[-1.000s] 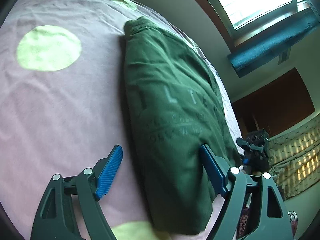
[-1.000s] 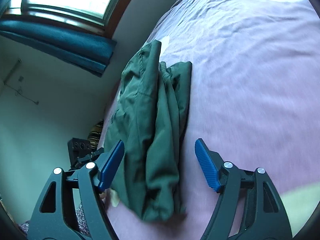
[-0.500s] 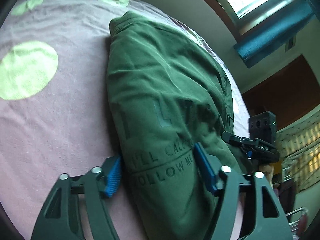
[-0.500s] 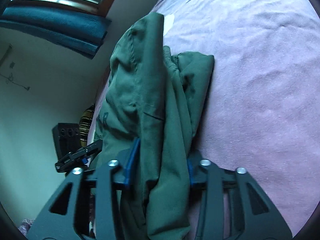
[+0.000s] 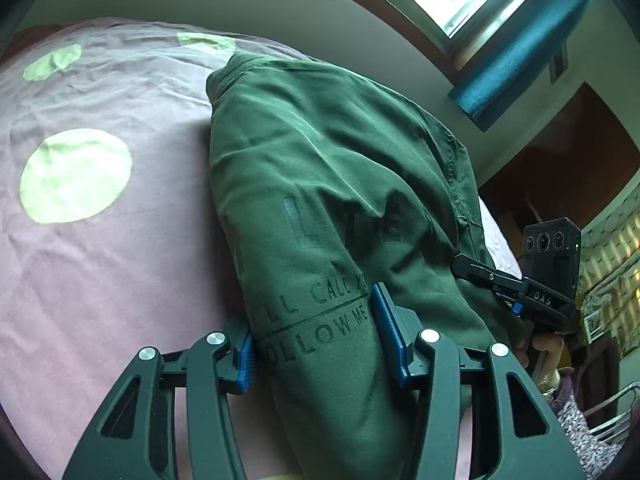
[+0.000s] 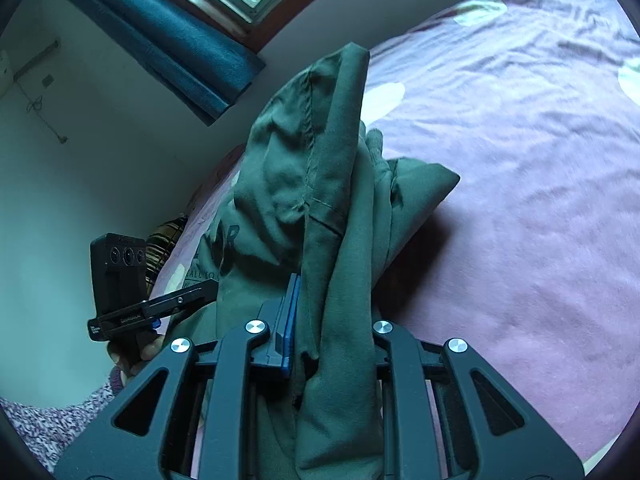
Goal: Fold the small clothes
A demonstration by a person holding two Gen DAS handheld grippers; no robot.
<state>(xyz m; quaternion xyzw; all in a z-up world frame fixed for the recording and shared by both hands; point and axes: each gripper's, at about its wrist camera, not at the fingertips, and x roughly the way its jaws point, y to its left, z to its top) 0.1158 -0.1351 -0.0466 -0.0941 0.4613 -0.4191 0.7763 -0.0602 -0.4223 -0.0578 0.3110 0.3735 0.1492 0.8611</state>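
A folded green shirt [image 5: 320,184] lies on a bed under a pink sheet [image 5: 120,280] with pale green dots, and both claws grip its near end. In the left wrist view the left claw [image 5: 316,336] straddles the shirt's near edge: the left blue pad [image 5: 245,364] presses against the fabric's left fold and the right pad [image 5: 388,332] digs into the cloth from the other side, so the claw is clenched on a thick bundle of shirt, with the printed words "FOLLOW ME" bulging between the two pads. The shirt runs away from this claw toward the far edge of the bed, its collar end farthest off. To the right in the same view, the right claw [image 5: 480,276] bites into the shirt's right edge. In the right wrist view the right claw [image 6: 332,320] is clamped on a bunched, lifted ridge of shirt [image 6: 320,184]; the left pad [image 6: 290,320] shows flat against the fabric, while the right pad is hidden behind the folds. The cloth rises in a crumpled peak ahead of this claw, with a sleeve corner flopped onto the sheet [image 6: 520,200] to the right. The left claw [image 6: 192,296] grips the shirt's left side there. A window with a blue curtain [image 6: 160,40] sits behind.
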